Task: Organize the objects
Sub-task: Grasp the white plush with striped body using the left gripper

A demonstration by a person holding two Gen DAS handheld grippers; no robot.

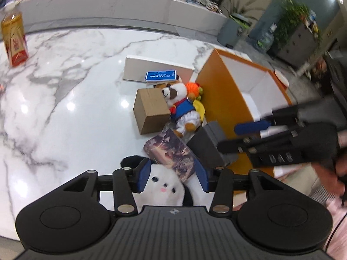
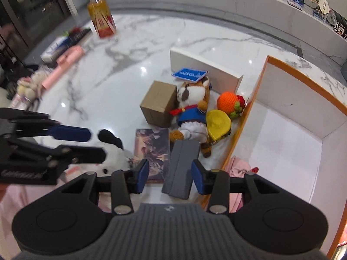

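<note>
A pile lies on the marble table beside an open orange box (image 1: 219,91) with a white inside (image 2: 288,134). It holds a cardboard box (image 1: 150,110), a raccoon plush (image 1: 182,106), an orange knitted fruit (image 2: 229,101), a yellow toy (image 2: 218,125), a picture book (image 1: 171,151) and a grey case (image 2: 182,162). My left gripper (image 1: 172,176) is open over a white panda plush (image 1: 164,186). My right gripper (image 2: 170,177) is open, its fingers either side of the grey case's near end.
A white flat box (image 1: 156,69) with a blue card (image 1: 161,75) on it lies behind the pile. An orange-red carton (image 1: 15,39) stands at the far left. Pink rolls and small items (image 2: 63,65) lie along the table's left edge. Pink fabric (image 2: 238,169) lies by the orange box's near corner.
</note>
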